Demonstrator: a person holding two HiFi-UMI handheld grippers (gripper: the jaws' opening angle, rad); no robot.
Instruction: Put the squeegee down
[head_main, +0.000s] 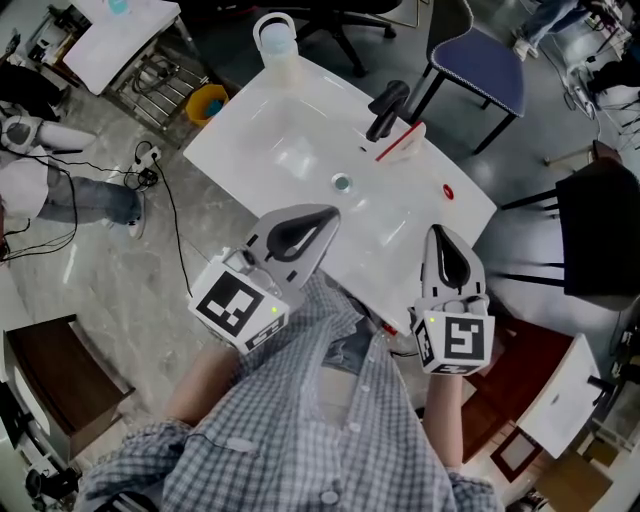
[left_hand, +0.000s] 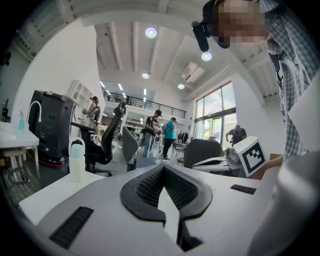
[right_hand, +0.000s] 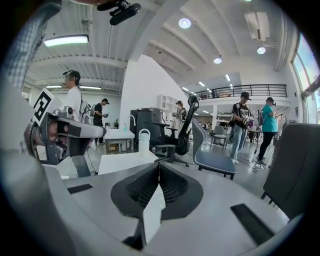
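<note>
In the head view the squeegee (head_main: 400, 141), red-edged with a white body, lies on the white sink top (head_main: 250, 125) just right of the black faucet (head_main: 386, 108). My left gripper (head_main: 325, 215) hovers over the sink's near edge, jaws shut with nothing between them, as in its own view (left_hand: 163, 168). To the right, my right gripper (head_main: 437, 232) is also shut and empty, likewise in its own view (right_hand: 159, 165), and sits off the near right edge. Both grippers are well short of the squeegee. Neither gripper view shows the squeegee.
A white bottle (head_main: 277, 40) stands at the sink top's far corner. The drain (head_main: 342, 182) sits mid-basin, and a small red item (head_main: 447, 190) lies near the right edge. A blue chair (head_main: 482, 62) stands behind, a yellow bucket (head_main: 207, 101) to the left. People walk in the background.
</note>
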